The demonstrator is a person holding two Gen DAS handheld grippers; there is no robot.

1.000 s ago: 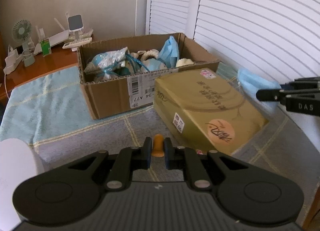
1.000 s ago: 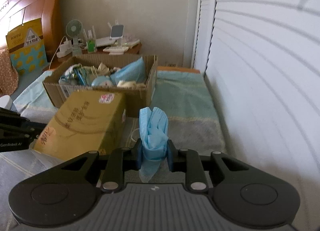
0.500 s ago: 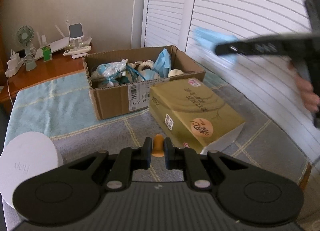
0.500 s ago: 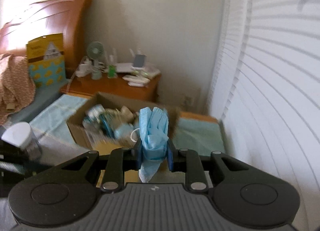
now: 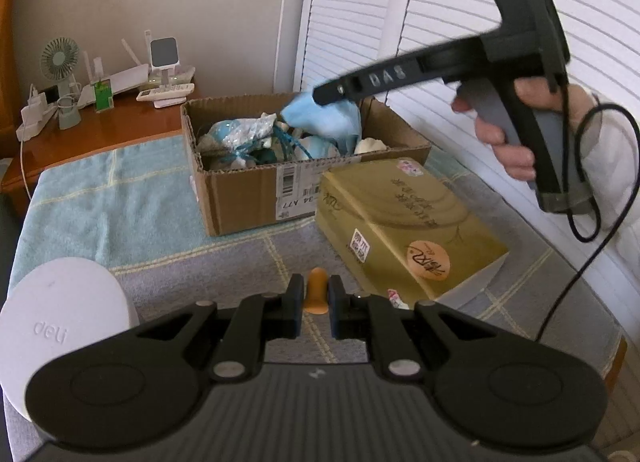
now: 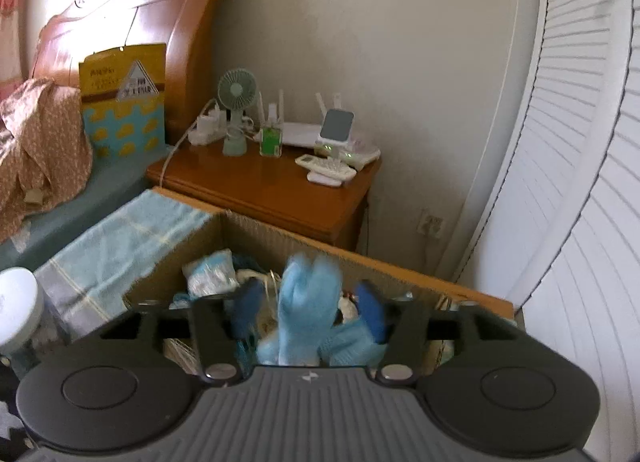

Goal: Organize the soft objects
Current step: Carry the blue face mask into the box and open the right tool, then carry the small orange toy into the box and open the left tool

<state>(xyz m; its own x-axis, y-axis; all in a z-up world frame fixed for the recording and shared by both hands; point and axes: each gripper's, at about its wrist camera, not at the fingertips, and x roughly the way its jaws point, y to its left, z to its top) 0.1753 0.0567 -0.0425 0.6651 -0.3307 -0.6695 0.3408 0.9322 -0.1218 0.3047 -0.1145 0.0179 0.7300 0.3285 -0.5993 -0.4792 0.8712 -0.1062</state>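
Above the open cardboard box (image 5: pixel 248 198), the right hand-held gripper (image 6: pixel 308 308) is held out level by a bare hand (image 5: pixel 504 130) wrapped round its grey grip, a black cable looping down from the handle; its jaws stand spread apart, and the light blue face mask (image 6: pixel 308 302) hangs loose between them, over the heap already in the box, though motion blur makes it impossible to tell whether either pad touches it; seen from the left wrist, the same mask (image 5: pixel 324 122) shows just under the gripper's tip, at the far right part of the box; low and near the bed's edge, the left hand-held gripper (image 5: pixel 316 298) points across the checked blanket (image 5: pixel 100 206) with its jaws nearly closed, pinching a small orange earplug (image 5: pixel 316 294) upright between them; only the left wrist view shows the yellow tissue pack (image 5: pixel 404 222) lying just beside the box's front right corner, and the white round lid (image 5: pixel 60 318) marked "deli" at near left; only the right wrist view shows the wooden headboard (image 6: pixel 132 30), the yellow and blue bag (image 6: pixel 124 98) leaning against it, and the wall socket beside the louvred doors; both views take in the nightstand (image 6: pixel 264 190) behind the box, carrying a small green fan (image 6: pixel 236 102).
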